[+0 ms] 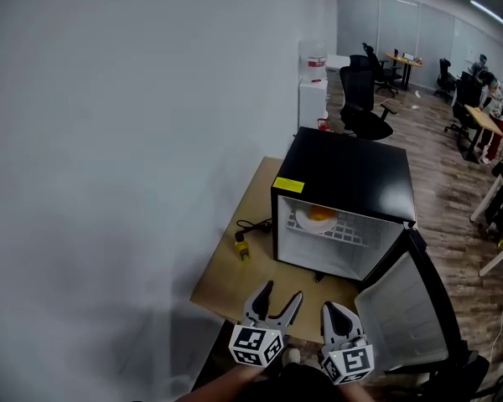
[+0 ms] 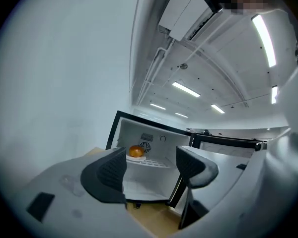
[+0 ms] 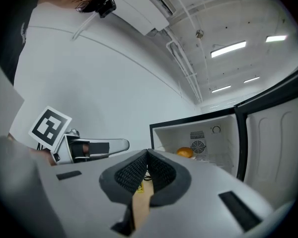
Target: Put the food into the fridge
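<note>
The left gripper (image 1: 282, 292) has its jaws open and empty, the right gripper (image 1: 333, 309) has them closed, both before the open mini fridge (image 1: 344, 170) holding an orange (image 1: 321, 213).

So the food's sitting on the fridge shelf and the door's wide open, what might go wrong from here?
1. The door stands wide open beside the right tool. A hasty swing shut could jolt the fridge and slide the plate with the food on the wire shelf.
2. The black cable lies on the table by the fridge's left front corner. A tool reaching in may snag it.
</note>
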{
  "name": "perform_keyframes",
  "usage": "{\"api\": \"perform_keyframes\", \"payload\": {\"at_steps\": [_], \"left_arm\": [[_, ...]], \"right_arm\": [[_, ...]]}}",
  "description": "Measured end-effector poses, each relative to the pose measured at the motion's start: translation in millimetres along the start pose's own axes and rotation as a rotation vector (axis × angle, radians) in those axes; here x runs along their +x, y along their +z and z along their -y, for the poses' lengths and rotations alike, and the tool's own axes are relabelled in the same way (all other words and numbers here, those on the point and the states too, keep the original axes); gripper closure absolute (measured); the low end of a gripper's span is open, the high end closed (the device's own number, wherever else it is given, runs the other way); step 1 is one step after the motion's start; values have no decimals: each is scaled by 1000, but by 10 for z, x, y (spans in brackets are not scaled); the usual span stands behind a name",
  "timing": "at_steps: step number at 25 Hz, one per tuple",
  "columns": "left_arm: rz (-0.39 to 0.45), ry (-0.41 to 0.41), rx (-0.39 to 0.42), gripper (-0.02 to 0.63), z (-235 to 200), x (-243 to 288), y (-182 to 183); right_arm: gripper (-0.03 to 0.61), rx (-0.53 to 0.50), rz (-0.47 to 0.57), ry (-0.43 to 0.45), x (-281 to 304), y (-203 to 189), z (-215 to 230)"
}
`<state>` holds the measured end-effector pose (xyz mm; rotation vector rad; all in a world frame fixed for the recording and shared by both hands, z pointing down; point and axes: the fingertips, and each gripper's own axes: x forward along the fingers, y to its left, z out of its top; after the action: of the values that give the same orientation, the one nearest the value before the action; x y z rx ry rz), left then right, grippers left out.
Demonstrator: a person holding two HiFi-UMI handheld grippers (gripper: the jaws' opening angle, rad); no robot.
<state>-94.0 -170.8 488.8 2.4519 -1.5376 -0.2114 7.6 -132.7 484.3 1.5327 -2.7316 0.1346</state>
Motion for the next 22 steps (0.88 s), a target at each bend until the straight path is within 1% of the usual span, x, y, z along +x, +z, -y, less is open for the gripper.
{"api": "perform_keyframes", "payload": {"at_steps": [1,2,3,4,5,8,10,15,18,22], "left_arm": [[6,4,-1,309,25,-128,22],[12,9,-4,362,44,-255,39],[16,15,-7,445,58,-382,49],[18,22,-8,514,73,-502,52],[15,29,-6,555,90,-614,47],[0,28,1,591,166,-911,15],[-4,16,9,600,250,-1111,-11],[5,-4,82,600,530,-1633,-35],[6,-12,95,600,645,-1860,-75],[13,4,115,600,745,-2096,-101]], "right_arm": [[520,-2,2,1,-53,7,-68],[518,-4,4,1,-110,8,-136],[518,-4,4,-1,-171,5,-202],[520,-3,3,-6,-234,0,-267],[519,-1,4,-11,-297,-7,-333],[520,-6,6,-16,-477,-32,-534],[518,-15,2,-22,-617,-37,-666],[518,-28,-23,-47,-1024,-84,-940],[518,-39,-55,-54,-1212,-143,-1070],[518,-62,-81,-42,-1420,-160,-1192]]}}
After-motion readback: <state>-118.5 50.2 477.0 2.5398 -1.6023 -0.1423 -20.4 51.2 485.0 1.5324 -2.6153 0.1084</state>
